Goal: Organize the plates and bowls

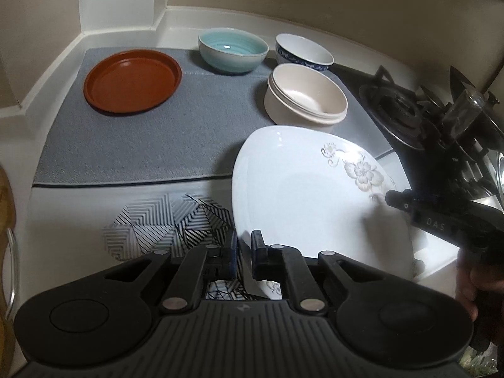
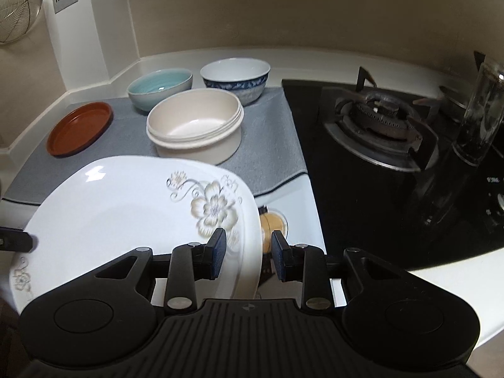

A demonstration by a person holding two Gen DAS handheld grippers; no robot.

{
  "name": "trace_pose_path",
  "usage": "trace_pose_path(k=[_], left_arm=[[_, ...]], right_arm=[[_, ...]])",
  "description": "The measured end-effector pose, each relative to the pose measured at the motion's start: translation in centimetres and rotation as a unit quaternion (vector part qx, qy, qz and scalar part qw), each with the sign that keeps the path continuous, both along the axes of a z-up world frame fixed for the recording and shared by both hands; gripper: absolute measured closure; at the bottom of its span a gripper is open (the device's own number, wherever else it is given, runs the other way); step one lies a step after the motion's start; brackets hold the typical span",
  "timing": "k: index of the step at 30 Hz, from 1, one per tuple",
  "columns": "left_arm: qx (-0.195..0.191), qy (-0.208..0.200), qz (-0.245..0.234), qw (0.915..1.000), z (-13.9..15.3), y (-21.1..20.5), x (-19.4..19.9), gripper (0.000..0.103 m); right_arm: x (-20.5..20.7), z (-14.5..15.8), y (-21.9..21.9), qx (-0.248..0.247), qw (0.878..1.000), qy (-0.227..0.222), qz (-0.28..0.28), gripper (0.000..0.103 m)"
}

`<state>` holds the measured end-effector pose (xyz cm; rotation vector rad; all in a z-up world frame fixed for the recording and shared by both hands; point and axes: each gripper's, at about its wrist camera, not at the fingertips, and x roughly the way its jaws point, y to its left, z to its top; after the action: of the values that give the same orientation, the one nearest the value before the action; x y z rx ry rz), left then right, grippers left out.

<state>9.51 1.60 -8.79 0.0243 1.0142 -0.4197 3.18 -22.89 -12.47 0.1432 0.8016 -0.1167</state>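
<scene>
A white square plate [image 1: 308, 195] [image 2: 126, 208] with a flower print hangs tilted above the counter's front. My left gripper [image 1: 246, 245] is shut on its near rim. My right gripper [image 2: 249, 255] straddles the plate's right rim, with its pads apart from the rim. On the grey mat [image 1: 126, 145] [image 2: 271, 145] lie a brown plate [image 1: 132, 80] [image 2: 80, 127], a teal bowl [image 1: 233, 50] [image 2: 160, 89], a blue-patterned white bowl [image 1: 304, 52] [image 2: 236, 75] and stacked beige bowls [image 1: 305, 96] [image 2: 195, 126].
A black gas stove [image 1: 393, 107] [image 2: 378, 119] borders the mat on the right, with a tall glass [image 2: 482, 116] on it. A striped trivet [image 1: 151, 223] lies under the plate's left side. Walls close the back and left, where a wire strainer [image 2: 15, 6] hangs.
</scene>
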Motion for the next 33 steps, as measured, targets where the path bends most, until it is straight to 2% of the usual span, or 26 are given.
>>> trace_pose_path(k=[10, 17, 25, 29, 33], left_arm=[[0.003, 0.012, 0.044, 0.999, -0.7, -1.3, -1.0, 0.091], [0.012, -0.003, 0.071, 0.9974, -1.1, -2.4, -1.0, 0.091], [0.027, -0.002, 0.089, 0.9956, -1.2, -3.3, -1.4, 0.091], [0.035, -0.004, 0.092, 0.9952, -1.4, -3.9, -2.0, 0.083], [0.032, 0.001, 0.109, 0.9935, -1.5, -4.1, -2.5, 0.082]], right_arm=[[0.0, -0.3, -0.4, 0.029, 0.998, 0.031, 0.036, 0.069], [-0.1, -0.6, -0.9, 0.056, 0.994, 0.057, 0.074, 0.068], [0.3, -0.6, -1.9, 0.077, 0.991, 0.058, 0.091, 0.07], [0.3, -0.7, -2.3, 0.081, 0.99, 0.055, 0.1, 0.07], [0.1, -0.7, -2.6, 0.084, 0.989, 0.053, 0.114, 0.071]])
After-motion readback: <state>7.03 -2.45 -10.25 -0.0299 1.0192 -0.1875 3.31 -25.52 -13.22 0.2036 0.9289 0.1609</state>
